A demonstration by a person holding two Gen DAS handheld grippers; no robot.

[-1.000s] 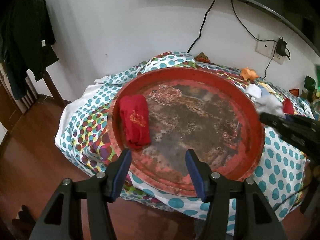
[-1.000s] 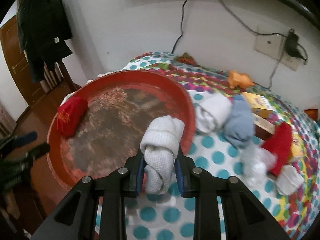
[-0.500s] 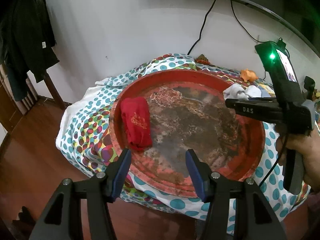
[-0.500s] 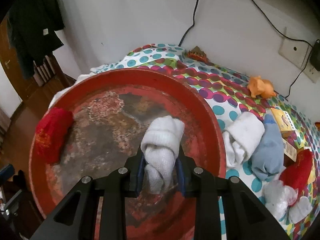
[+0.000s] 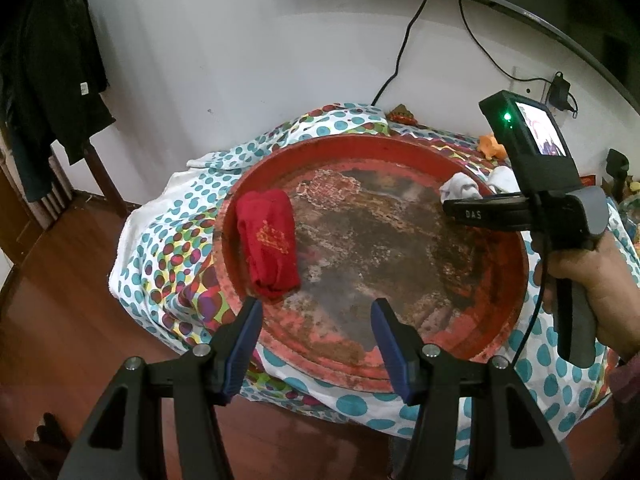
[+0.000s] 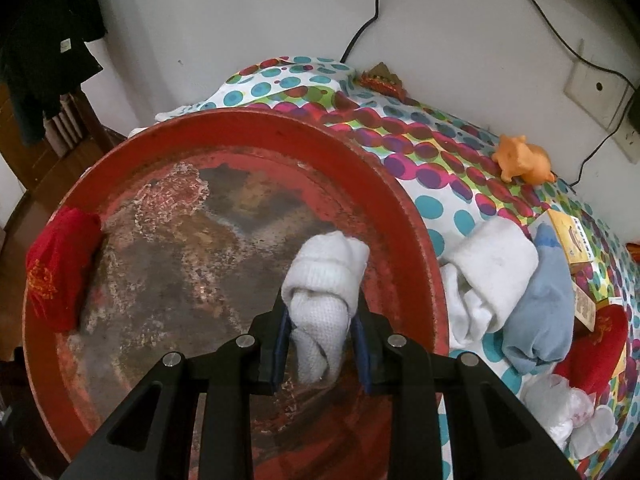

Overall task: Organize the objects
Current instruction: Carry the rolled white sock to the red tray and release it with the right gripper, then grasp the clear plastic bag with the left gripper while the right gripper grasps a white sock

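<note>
Your right tongs (image 6: 320,344) are holding the white sock (image 6: 326,280) over the red tray (image 6: 404,208), jaws just loosening; your left tongs (image 5: 316,332) are standing wide, empty.

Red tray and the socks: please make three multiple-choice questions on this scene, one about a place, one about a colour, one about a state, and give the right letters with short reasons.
1. Where does the red rolled sock lie?
A. Inside the red tray, near its rim
B. On the wooden floor
C. On the dotted cloth beside the orange toy

2. What colour is the sock held over the tray?
A. Black
B. White
C. Green

3. How does the left hand-held gripper stand?
A. Shut on the red sock
B. Shut on the tray's rim
C. Open, with nothing between its jaws

Answers: 1 A, the red sock rests on the tray's floor by the rim. 2 B, the sock in the right hand-held gripper is white. 3 C, the blue pads stand wide apart and only the tray shows between them.
</note>
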